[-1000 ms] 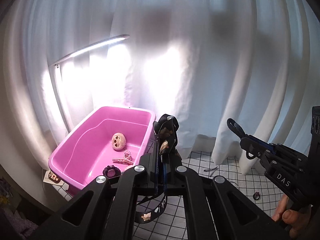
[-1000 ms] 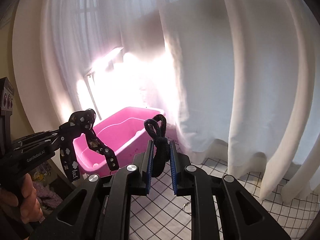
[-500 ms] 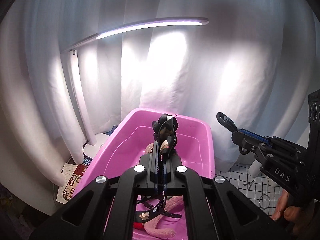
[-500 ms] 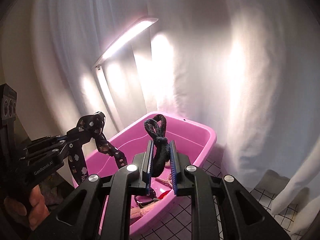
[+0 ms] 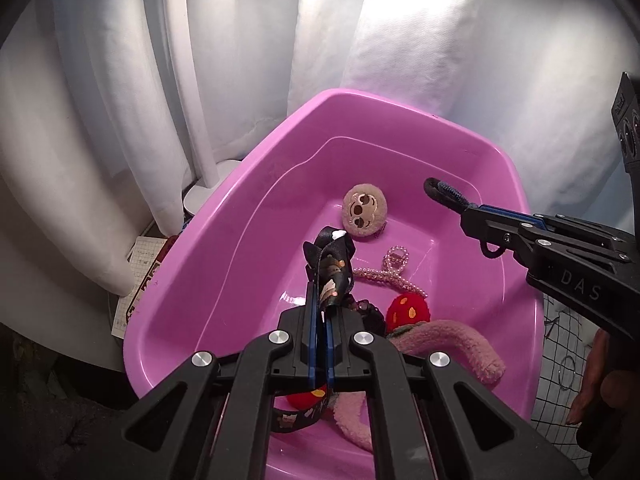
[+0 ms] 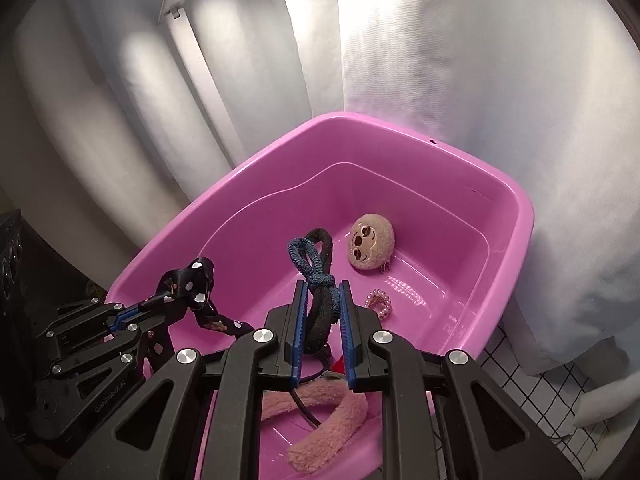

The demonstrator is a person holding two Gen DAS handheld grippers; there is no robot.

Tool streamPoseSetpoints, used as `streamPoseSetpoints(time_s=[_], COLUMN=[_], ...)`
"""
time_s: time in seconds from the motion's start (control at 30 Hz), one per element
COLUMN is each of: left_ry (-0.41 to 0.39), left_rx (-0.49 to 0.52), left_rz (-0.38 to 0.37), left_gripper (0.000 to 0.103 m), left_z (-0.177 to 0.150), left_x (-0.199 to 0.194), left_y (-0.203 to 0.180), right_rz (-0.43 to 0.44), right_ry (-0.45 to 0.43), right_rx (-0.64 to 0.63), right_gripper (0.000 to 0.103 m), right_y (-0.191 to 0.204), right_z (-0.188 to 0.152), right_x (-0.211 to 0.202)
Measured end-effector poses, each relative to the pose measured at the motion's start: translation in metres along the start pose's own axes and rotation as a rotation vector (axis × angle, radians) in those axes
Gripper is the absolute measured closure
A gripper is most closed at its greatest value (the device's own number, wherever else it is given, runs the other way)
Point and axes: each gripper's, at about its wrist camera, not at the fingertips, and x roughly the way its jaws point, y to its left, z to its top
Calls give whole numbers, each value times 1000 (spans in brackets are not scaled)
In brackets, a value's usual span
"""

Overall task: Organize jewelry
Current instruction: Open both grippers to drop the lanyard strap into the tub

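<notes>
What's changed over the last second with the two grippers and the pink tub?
Both hand-held grippers, left and right, moved forward over the pink plastic tub. Unchanged: left clamps the black printed ribbon, right the dark knotted hair tie; nothing released.

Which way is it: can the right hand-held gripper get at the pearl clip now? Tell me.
Probably not yet: the right hand-held gripper is shut on the dark hair tie. The pearl clip lies uncovered in the pink tub.

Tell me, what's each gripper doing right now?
Left gripper shut on patterned ribbon. Right gripper shut on dark hair tie. Both above pink tub; nothing blocking.
</notes>
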Motion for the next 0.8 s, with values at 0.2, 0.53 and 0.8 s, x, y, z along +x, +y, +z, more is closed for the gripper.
streamPoseSetpoints(time_s=[0.2, 0.53, 0.8], left_ry=[66, -1, 4], left_rx=[-49, -35, -29], left_rz=[24, 106, 138], left_gripper=[98, 14, 8], left_z=[0, 1, -1], left_x=[19, 5, -1], left_y=[11, 13, 16], right_rz=[-37, -105, -110], right_ry=[42, 4, 0], right_rx=[2, -22, -14], right_gripper=[83, 44, 41], right_y=[-8, -9, -6], right_z=[3, 9, 5], right_x=[18, 8, 2])
